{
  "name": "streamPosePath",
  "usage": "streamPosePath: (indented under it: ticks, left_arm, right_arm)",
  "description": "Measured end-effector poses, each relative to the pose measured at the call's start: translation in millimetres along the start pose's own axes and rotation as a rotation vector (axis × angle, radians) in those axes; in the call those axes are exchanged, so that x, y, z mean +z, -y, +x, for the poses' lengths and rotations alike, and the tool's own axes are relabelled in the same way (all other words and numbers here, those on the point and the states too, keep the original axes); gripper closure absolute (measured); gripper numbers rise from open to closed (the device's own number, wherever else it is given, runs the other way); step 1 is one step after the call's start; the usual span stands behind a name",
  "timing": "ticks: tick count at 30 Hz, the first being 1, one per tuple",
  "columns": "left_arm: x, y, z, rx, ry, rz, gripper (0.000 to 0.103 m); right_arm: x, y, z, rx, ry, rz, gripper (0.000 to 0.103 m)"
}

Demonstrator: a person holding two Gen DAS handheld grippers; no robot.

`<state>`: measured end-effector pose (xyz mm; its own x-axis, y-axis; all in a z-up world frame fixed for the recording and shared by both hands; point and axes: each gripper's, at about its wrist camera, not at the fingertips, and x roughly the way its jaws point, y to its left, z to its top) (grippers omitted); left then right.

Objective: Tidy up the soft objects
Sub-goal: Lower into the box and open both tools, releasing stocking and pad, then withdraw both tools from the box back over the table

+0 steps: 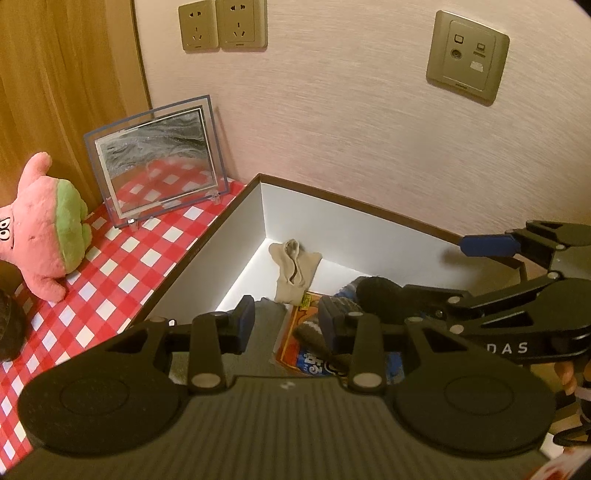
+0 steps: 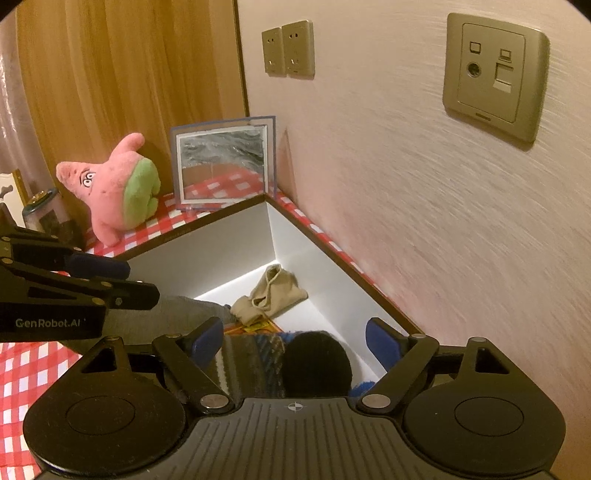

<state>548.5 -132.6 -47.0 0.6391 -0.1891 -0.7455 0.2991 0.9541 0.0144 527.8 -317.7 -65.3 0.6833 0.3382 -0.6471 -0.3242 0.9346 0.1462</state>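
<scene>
Left wrist view: left hand-held gripper (image 1: 287, 320) at narrow opening, nothing visibly gripped, poised over the near end of a white-walled box (image 1: 369, 229) with a dark rim. Beige sock (image 1: 293, 271) lying in the far corner of the box floor; striped knit item (image 1: 343, 306) with black pompom (image 1: 380, 295) nearer, resting beside and partly over an orange printed packet (image 1: 308, 354). Right hand-held gripper (image 1: 450, 273) entering from the right edge, spread wide, upper blue pad (image 1: 487, 245) by the far rim, lower finger against the pompom. Pink-and-green plush star (image 1: 48, 229) on the red-checked tabletop (image 1: 122, 266) outside the box, near a clear-framed picture (image 1: 155, 158) leaning by the wall; wall sockets (image 1: 221, 24) above. Right wrist view: right hand-held gripper (image 2: 297, 341) spread wide, blue pads (image 2: 205, 341) apart on either side of the striped knit item (image 2: 251, 365) and its pompom (image 2: 317, 363), neither pad pressing on it. Beige sock (image 2: 271, 295) beyond, in the box corner. Left hand-held gripper (image 2: 107, 278) reaching in from the left over the box (image 2: 221, 251). Plush star (image 2: 118, 188) and framed picture (image 2: 223, 162) on the tabletop (image 2: 29, 362) behind the box.
</scene>
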Motion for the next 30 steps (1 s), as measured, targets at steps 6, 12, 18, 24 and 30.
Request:
streamPosePath:
  ticks: [6,12,18,24,30]
  left_arm:
    - [-3.9,5.1,-9.7,-0.007,0.008,-0.004,0.069]
    - [-13.6,8.6,-30.7,-0.027,0.022,-0.025,0.068]
    - [-33.0,5.2,-61.4,-0.026,0.026,-0.048,0.067]
    - [-57.5,-1.0,-94.5,-0.011,0.033,-0.070,0.065]
    - [-87.3,-7.8,-125.8,0.032,0.028,-0.092,0.062]
  right_arm:
    - [-2.6,3.1,-9.1,-0.011,0.009,0.015,0.019]
    - [-10.5,0.6,-26.3,-0.015,0.023,0.021,0.019]
    - [-22.1,-3.8,-50.0,-0.017,0.040,0.043,0.019]
    - [-32.0,-15.0,-74.7,0.001,0.051,0.067,0.019]
    - [-45.5,-35.2,-100.3,0.033,0.057,0.065,0.019]
